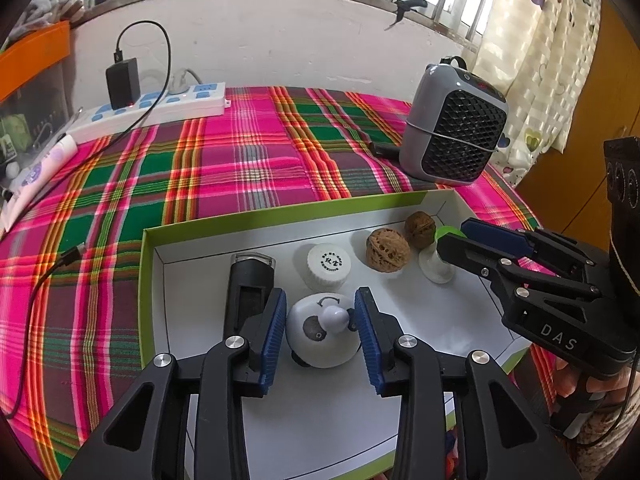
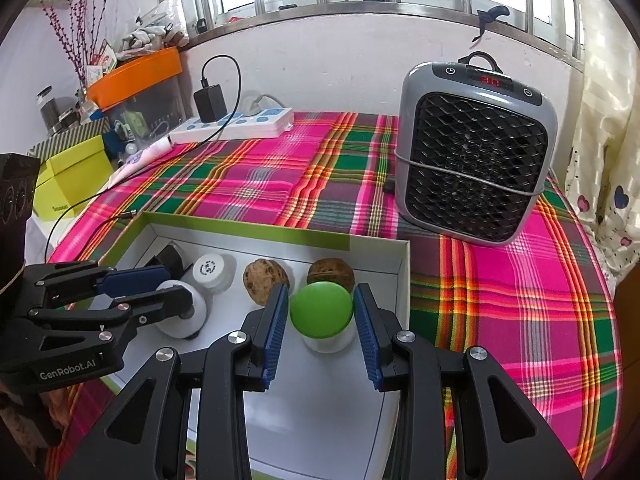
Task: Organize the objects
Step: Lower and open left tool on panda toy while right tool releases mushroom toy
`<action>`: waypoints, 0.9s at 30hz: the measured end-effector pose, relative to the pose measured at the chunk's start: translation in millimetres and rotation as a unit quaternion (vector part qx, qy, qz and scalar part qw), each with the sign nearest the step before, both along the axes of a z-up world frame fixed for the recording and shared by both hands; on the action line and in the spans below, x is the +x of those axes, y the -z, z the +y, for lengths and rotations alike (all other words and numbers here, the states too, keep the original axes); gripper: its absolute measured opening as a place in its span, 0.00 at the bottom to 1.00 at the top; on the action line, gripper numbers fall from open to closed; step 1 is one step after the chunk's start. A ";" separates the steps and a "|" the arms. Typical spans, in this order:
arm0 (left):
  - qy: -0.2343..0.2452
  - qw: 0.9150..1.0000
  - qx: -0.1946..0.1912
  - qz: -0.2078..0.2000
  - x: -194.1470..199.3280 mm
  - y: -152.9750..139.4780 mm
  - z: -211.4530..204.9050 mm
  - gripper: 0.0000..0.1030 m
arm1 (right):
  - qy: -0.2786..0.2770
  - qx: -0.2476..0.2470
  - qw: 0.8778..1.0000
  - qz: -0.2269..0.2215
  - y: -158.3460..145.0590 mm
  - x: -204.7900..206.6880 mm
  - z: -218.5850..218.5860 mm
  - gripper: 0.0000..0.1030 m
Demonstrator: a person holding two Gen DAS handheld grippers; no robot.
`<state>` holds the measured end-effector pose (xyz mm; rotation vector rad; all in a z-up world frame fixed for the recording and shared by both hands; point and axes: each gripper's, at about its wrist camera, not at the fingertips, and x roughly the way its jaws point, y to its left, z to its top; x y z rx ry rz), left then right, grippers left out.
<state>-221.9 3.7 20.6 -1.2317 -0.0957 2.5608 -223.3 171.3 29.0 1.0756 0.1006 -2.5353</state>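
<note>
A shallow white box with a green rim [image 1: 280, 210] lies on the plaid cloth. In it, a round white panda toy [image 1: 320, 340] rests on the floor between the blue pads of my left gripper [image 1: 321, 295], which flank it closely without visibly squeezing it. My right gripper [image 2: 321, 288] is shut on a small white jar with a green lid [image 2: 322, 312], which stands upright in the box's far right corner. The left wrist view shows the right gripper [image 1: 452, 234] clasping that lid. Two walnuts [image 1: 388, 254] [image 1: 420, 228], a white-capped bottle [image 1: 326, 266] and a black device [image 1: 250, 280] also sit in the box.
A grey fan heater [image 2: 476, 152] stands behind the box at the right. A white power strip [image 1: 160, 108] with a black charger lies along the back wall. A loose USB cable [image 1: 68, 256] trails over the cloth at left. Bare plaid cloth lies between box and wall.
</note>
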 end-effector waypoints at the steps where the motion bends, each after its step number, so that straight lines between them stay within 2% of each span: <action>1: -0.001 1.000 0.000 0.001 0.4 -0.4 -0.2 0.34 | 0.000 0.000 1.000 0.000 -0.1 0.6 0.0 0.34; 3: -0.001 1.000 0.001 0.002 2.2 -2.1 -0.2 0.35 | -0.001 -0.001 1.000 0.000 -0.8 1.5 0.2 0.35; 5: -0.003 1.000 0.002 0.005 3.6 -3.7 -0.6 0.36 | 0.000 -0.002 1.000 0.002 -1.7 2.5 0.4 0.41; 27: -0.008 1.000 0.014 0.026 44.7 -22.5 -6.8 0.38 | 0.006 -0.017 1.000 0.018 -13.8 39.0 -0.3 0.41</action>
